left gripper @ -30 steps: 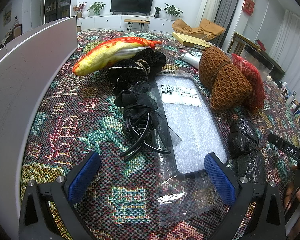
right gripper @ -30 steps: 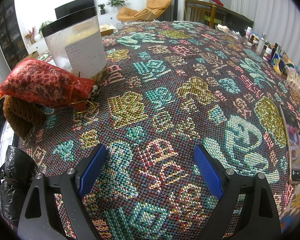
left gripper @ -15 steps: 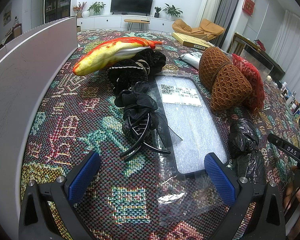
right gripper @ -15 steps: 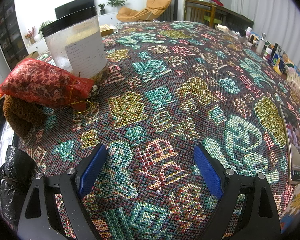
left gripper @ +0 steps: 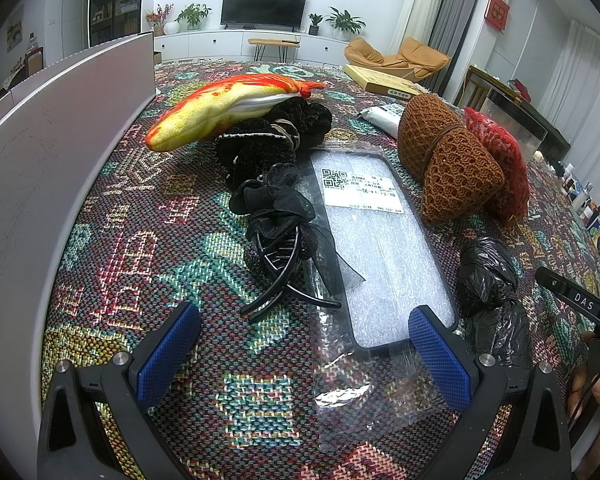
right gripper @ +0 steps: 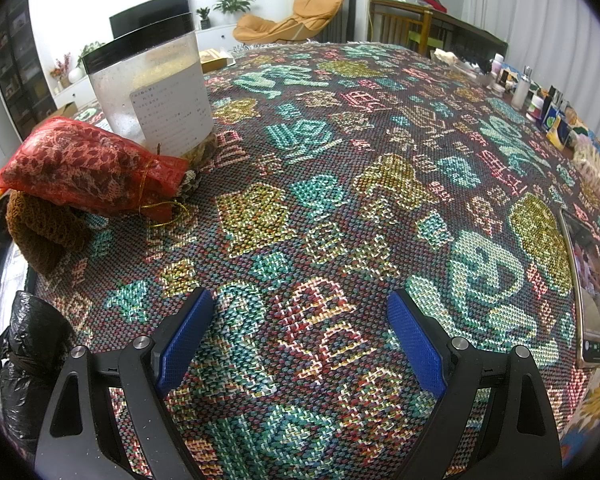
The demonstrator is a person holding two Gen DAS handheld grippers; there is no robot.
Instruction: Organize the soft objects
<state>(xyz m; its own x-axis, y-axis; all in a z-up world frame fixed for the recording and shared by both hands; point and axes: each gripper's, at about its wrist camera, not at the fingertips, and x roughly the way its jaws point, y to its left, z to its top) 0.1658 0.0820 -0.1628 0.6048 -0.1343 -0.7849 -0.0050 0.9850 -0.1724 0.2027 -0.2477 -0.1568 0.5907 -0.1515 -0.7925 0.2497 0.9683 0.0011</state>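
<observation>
My left gripper (left gripper: pixel 304 344) is open and empty, low over the patterned cloth. Just ahead lie a black hair claw with a gauze bow (left gripper: pixel 284 240) and a phone case in a bubble bag (left gripper: pixel 376 240). Beyond are black scrunchies (left gripper: pixel 268 136), a yellow-orange plush (left gripper: pixel 228 108), a brown knit pouch (left gripper: pixel 448 164), a red mesh pouch (left gripper: pixel 500 156) and a crumpled black plastic bag (left gripper: pixel 488 284). My right gripper (right gripper: pixel 300 332) is open and empty over bare cloth; the red pouch (right gripper: pixel 88 168), the brown pouch (right gripper: pixel 44 232) and the black bag (right gripper: pixel 28 344) lie to its left.
A grey box wall (left gripper: pixel 48 152) stands along the left. A clear jar with a black lid (right gripper: pixel 156 96) stands behind the red pouch. A phone (right gripper: pixel 588 284) lies at the right. Bottles and small items (right gripper: pixel 540 104) line the far right edge. A flat box (left gripper: pixel 380 80) lies far back.
</observation>
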